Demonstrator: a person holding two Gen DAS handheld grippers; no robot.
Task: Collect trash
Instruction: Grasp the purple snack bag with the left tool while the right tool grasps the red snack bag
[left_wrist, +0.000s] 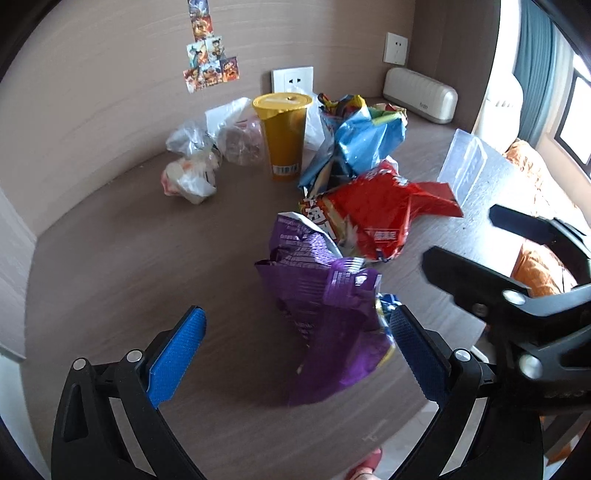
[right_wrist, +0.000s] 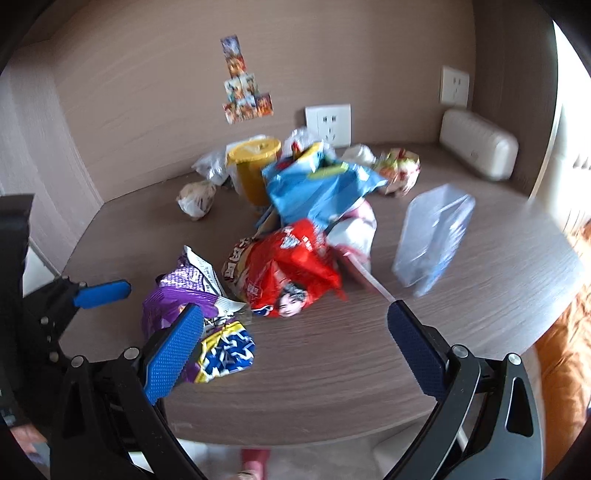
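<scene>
Wood-grain surface (right_wrist: 332, 369) set in a wall corner, carrying a heap of snack litter. Nearest the front edge lies a crumpled purple snack bag (left_wrist: 325, 306), its foil creased and torn open at the top, with white printed panels and a blue-and-yellow patterned end (right_wrist: 229, 350). Touching it on the far side is a red snack bag (left_wrist: 376, 218), puffed and wrinkled, printed with large characters and a face near its lower end. Behind that, a blue bag (left_wrist: 365, 136) stands bunched upward. A yellow lidded cup (left_wrist: 284, 133) stands upright toward the back edge, a barcode label at its base; crumpled clear and white plastic wrappers (left_wrist: 192, 173) lie to its left. A transparent plastic box (right_wrist: 432, 236) stands tilted toward the right edge, well apart from the purple bag. A cream ribbed case (right_wrist: 480, 144) rests in the back right corner.

The left gripper (left_wrist: 299, 354) hangs over the front edge with its blue pads spread wide, the purple bag between them and close to the right-hand pad; contact cannot be judged. The right gripper (right_wrist: 295, 347) is likewise spread apart, holding nothing.
</scene>
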